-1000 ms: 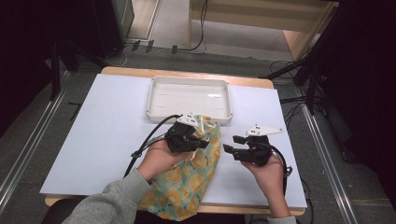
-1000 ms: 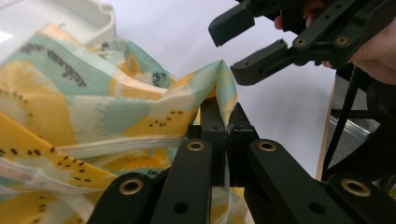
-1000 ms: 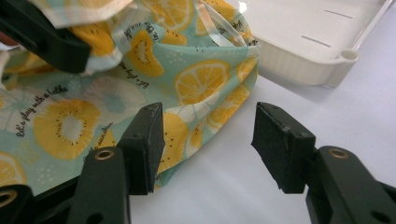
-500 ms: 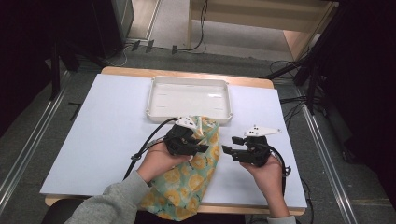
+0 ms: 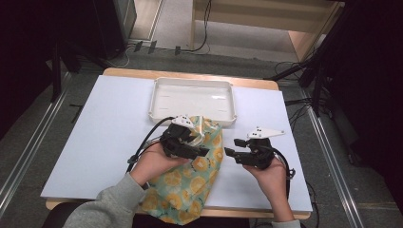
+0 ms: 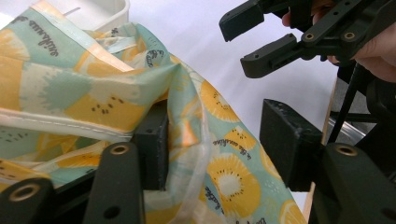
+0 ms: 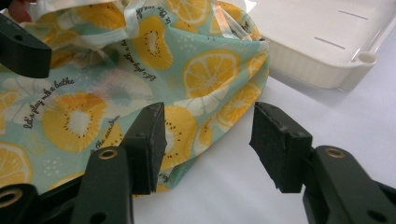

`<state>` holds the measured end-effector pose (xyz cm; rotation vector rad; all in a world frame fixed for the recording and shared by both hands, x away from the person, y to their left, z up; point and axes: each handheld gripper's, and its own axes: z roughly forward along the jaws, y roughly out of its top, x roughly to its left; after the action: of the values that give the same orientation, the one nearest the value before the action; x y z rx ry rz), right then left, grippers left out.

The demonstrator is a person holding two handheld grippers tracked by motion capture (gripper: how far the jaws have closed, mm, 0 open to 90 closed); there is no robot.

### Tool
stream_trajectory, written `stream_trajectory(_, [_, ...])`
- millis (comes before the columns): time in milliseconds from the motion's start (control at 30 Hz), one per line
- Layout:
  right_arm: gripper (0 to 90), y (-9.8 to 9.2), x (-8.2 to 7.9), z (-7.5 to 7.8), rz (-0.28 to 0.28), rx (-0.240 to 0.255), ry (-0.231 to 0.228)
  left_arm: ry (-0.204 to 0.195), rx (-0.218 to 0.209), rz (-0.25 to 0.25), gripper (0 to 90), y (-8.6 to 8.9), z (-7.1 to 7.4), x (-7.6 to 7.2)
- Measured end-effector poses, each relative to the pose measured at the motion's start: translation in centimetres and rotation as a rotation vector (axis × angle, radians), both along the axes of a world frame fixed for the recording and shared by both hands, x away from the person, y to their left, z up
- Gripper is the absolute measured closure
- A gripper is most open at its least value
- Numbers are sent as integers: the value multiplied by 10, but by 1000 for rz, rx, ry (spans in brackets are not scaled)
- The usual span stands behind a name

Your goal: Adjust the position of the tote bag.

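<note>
A drawstring cloth bag printed with orange slices on pale green lies on the white table, its bottom hanging over the near edge. My left gripper rests on the bag's upper part. Its jaws have just been opening. In the left gripper view the gripper stands open, with a fold of the bag draped over the left pad and loose cloth in the gap. My right gripper is open and empty, just right of the bag. Its view shows the gripper near the bag's edge.
A shallow white tray sits behind the bag, its front rim touching the bag's top; it shows as tray in the right gripper view. Bare white table spreads to the left. Cables run across the floor beyond the table.
The left gripper's jaws have spread apart over the bag's cloth. Both hands stay about where they were, and the right gripper looks the same.
</note>
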<state>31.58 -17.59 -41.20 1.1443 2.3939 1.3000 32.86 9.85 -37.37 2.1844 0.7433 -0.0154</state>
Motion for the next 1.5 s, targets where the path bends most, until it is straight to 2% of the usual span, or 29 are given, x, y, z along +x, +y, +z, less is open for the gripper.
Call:
stream_trajectory(67, [513, 2, 0, 4, 7, 6, 0, 0, 12, 7, 465, 2, 1, -1])
stream_trajectory(133, [516, 3, 0, 5, 10, 9, 2, 1, 29, 12, 472, 5, 2, -1])
stream_trajectory(233, [516, 7, 2, 8, 14, 7, -4, -5, 29, 18, 590, 9, 2, -1])
stream_trajectory(267, [515, 8, 3, 8, 12, 7, -4, -11, 25, 19, 672, 10, 2, -1])
stream_trajectory(367, [517, 11, 4, 10, 12, 5, 2, -17, 29, 21, 839, 13, 2, 0])
stream_trajectory(433, [525, 11, 5, 11, 15, 5, -1, -17, 25, 13, 888, 11, 1, -1])
stream_trajectory(500, [529, 11, 5, 14, 10, 7, -1, -14, 18, -6, 895, 8, 0, -2])
stream_trajectory(633, [536, 8, 8, 19, -2, 10, -13, 0, -17, -27, 898, 1, 0, -5])
stream_trajectory(700, [538, 7, 11, 22, -9, 13, -16, 7, -64, -59, 898, -8, 0, -11])
stream_trajectory(833, [540, 8, 13, 24, -11, 15, -19, 17, -88, -107, 898, -20, -3, -20])
stream_trajectory(967, [541, 7, 13, 24, -15, 14, -17, 14, -77, -121, 897, -24, -17, -26])
stream_trajectory(1100, [542, 6, 13, 22, -19, 17, -15, 64, -64, -112, 895, -21, -36, -28])
stream_trajectory(1167, [542, 6, 13, 20, -19, 14, -12, 76, -49, -118, 884, -19, -41, -30])
stream_trajectory(1233, [542, 7, 13, 20, -21, 14, -7, 82, -42, -125, 814, -18, -39, -31])
stream_trajectory(1333, [542, 8, 13, 20, -17, 11, -6, 75, -60, -122, 707, -15, -33, -32])
stream_trajectory(1367, [542, 9, 13, 20, -17, 12, -5, 74, -52, -123, 696, -13, -31, -32])
stream_trajectory(1500, [542, 11, 11, 19, -5, 6, -5, 65, -38, -93, 595, -6, -23, -31])
